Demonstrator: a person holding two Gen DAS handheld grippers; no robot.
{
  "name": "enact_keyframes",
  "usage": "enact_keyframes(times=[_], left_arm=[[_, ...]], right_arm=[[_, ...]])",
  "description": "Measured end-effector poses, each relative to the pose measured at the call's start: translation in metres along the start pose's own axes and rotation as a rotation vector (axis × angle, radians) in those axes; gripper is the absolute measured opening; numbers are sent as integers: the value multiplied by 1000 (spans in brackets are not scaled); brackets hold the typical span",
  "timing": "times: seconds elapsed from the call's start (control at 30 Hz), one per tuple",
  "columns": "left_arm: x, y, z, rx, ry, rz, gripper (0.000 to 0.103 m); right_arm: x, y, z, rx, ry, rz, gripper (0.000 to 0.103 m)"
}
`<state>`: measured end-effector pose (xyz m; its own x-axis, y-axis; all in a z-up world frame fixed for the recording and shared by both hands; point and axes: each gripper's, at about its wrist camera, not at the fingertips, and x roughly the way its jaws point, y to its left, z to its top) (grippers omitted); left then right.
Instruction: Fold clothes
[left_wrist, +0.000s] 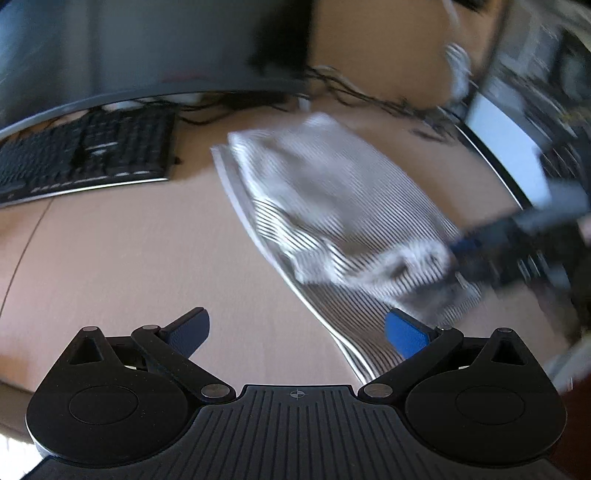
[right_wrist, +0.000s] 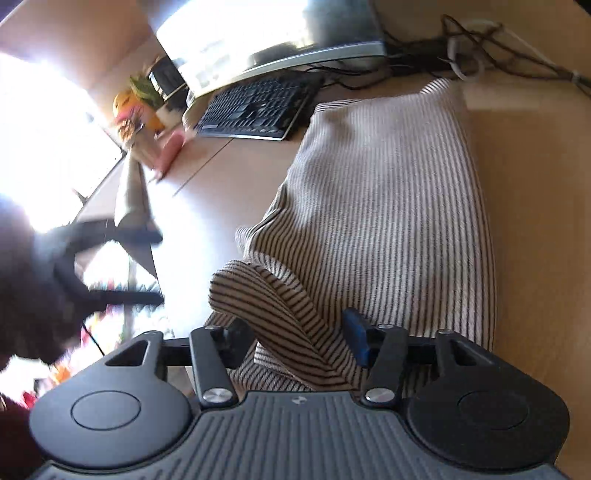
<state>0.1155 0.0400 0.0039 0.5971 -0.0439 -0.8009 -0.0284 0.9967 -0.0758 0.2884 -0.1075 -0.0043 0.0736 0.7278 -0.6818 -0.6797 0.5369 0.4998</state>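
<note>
While the right gripper (right_wrist: 295, 339) has a rolled sleeve or hem of the striped garment (right_wrist: 388, 192) between its jaws, whether the pads already pinch it I cannot tell. The left gripper (left_wrist: 295, 332) stands released and holds nothing over the bare desk (left_wrist: 129, 258), the garment's edge at its two o'clock. The cloth lies partly folded from six toward twelve in the right view. Beyond, at eleven o'clock, sit a keyboard (right_wrist: 255, 107) and monitor (right_wrist: 266, 40). This looks like a mid-fold step; next, the bunched flap probably needs a firm pinch and carrying flat across the body.
</note>
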Motion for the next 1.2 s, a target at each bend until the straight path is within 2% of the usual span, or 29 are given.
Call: enact_keyframes(times=[0.07,0.2,0.27,0.33,0.4,0.5,0.63,0.73,0.8,0.83,0.93,1.07,1.13,1.2], left_arm=[[1,-10,-8,32,18,-21,103],[14,-28,-21,72,57,-32,103],[24,-35,-24,85,61,8,103],[30,-35,-22,58,52,46,103],[31,-31,-17,-3,38,49,103],[30,-25,-6,-55,18,44,103],[31,-26,2,-43,12,74,103],[30,-25,4,-50,3,61,103],[30,-24,5,-37,1,49,103],[31,-23,6,-22,-2,45,103],[23,-18,7,11,-23,46,103],[1,-9,-3,30,-49,34,103],[-6,-7,-12,54,-41,1,103],[1,-14,-19,100,-6,1,103]], right_arm=[[0,8,-7,-66,-13,-25,50],[2,50,-27,-395,-36,-156,55],[-2,68,-42,-565,-55,-195,56],[-7,84,-58,-731,-74,-226,60],[-5,94,-71,-861,-75,-247,61],[12,102,-85,-981,-73,-296,61],[26,108,-103,-1149,-78,-359,61],[29,109,-115,-1284,-84,-397,60],[28,109,-106,-1204,-50,-377,49],[29,107,-96,-1123,-27,-362,47],[26,93,-65,-845,1,-317,46],[13,60,-26,-458,21,-183,44],[12,45,-16,-296,22,-128,43],[12,37,-13,-208,20,-93,43]])
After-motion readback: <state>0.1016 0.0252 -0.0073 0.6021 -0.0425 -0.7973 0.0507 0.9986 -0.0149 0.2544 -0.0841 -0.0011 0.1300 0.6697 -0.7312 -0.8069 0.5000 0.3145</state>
